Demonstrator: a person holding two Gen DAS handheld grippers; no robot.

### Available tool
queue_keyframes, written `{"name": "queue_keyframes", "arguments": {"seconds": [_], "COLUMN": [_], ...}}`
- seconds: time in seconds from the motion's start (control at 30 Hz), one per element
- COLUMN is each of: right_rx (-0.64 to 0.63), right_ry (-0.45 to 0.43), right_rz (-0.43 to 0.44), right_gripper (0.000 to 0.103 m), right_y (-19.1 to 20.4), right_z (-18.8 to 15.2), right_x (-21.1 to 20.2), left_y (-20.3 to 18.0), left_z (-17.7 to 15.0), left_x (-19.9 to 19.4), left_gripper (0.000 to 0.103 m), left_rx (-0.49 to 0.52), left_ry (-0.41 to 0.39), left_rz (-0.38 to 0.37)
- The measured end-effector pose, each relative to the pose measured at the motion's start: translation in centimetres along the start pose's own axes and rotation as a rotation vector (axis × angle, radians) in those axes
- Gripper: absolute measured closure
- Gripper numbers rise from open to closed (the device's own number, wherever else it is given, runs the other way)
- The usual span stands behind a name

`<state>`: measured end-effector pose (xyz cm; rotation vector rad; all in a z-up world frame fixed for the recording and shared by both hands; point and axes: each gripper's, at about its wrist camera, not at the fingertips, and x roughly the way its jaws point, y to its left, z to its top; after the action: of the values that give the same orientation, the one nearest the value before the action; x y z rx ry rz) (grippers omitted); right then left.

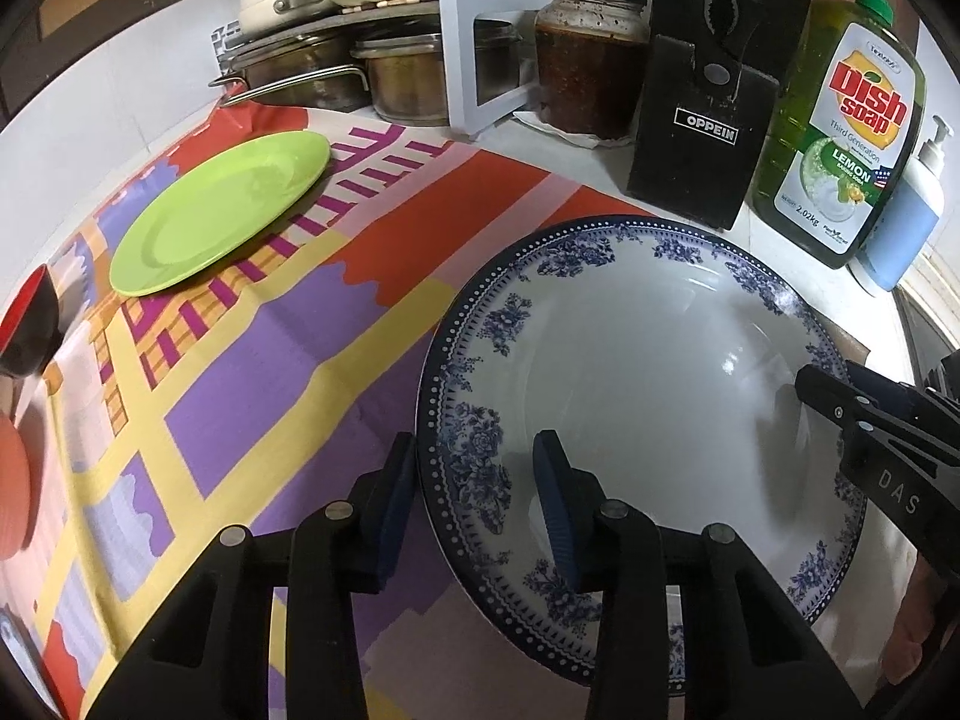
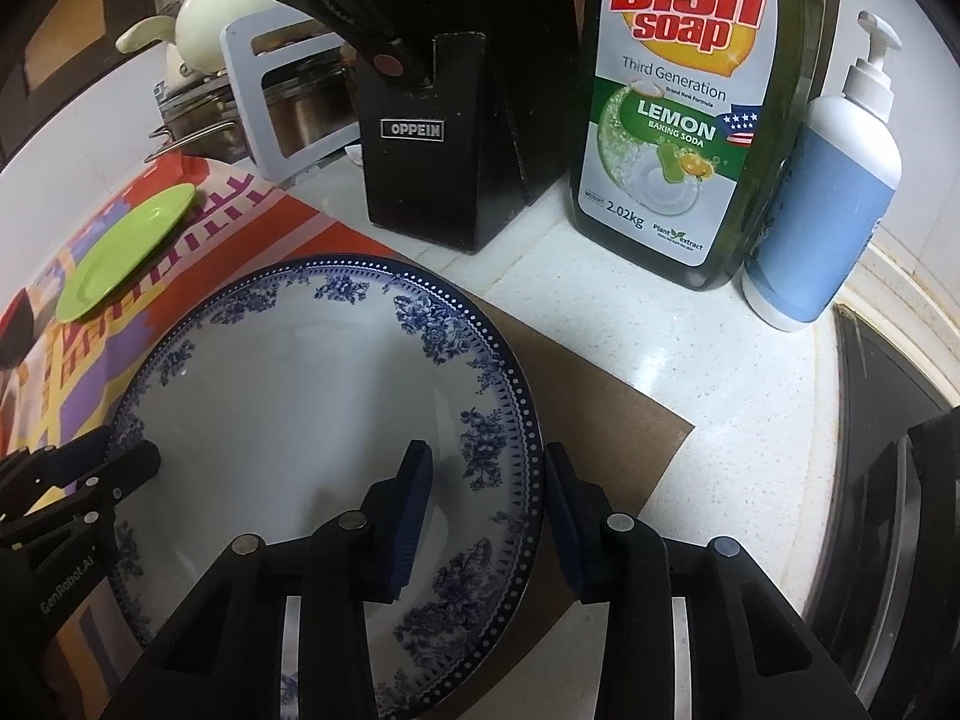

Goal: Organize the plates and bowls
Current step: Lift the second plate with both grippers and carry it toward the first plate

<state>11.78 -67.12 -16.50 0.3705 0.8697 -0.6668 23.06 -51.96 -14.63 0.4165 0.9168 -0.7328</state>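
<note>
A large white plate with a blue floral rim [image 1: 648, 384] lies on the counter, partly on the colourful cloth; it also shows in the right wrist view [image 2: 300, 396]. My left gripper [image 1: 474, 498] is open and straddles the plate's left rim, one finger outside, one over the plate. My right gripper [image 2: 489, 516] is open and straddles the right rim the same way; it shows at the right edge of the left view [image 1: 840, 402]. A green plate [image 1: 222, 210] lies on the cloth, far left. A dark bowl with red inside [image 1: 27, 324] sits at the left edge.
A black knife block [image 1: 702, 138], a green dish soap bottle [image 1: 840, 138] and a blue pump bottle [image 1: 906, 228] stand behind the plate. A jar [image 1: 588, 60], a white rack [image 1: 480, 42] and metal pots [image 1: 312, 66] stand further back. An orange dish [image 1: 12, 480] is at far left.
</note>
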Motion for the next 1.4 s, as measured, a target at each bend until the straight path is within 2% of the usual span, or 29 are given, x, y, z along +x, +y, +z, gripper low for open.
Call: {"name": "queue_keyframes", "arguments": {"seconds": [0.23,0.57,1.17,1.4], "right_rx": [-0.032,-0.101,-0.247,-0.307], "right_ry": [-0.034,-0.091,-0.173,-0.192], "right_rz": [0.001,0.058,0.177,0.24], "right_gripper": [0.064,0.064,0.065,0.065], "right_y": [1.3,5.2,14.2,18.4], "right_z": [0.0,-0.2,-2.8,-3.9], "right_x": [-1.9,-6.2,-12.1,-13.9], "left_y": [1.2,4.8,12.7,16.9], "left_z": [-0.6,-2.6,-9.0,-12.0], "left_x": [-2.3,-7.4,-15.3,-18.2], "left_gripper": [0.064,0.064,0.064,0.064], "left_rx": [-0.048,-0.152,-0.346,-0.431], "left_ry": [-0.026,-0.104,-0.202,-0.226], "left_rz": [0.011,0.069,0.174,0.232]}}
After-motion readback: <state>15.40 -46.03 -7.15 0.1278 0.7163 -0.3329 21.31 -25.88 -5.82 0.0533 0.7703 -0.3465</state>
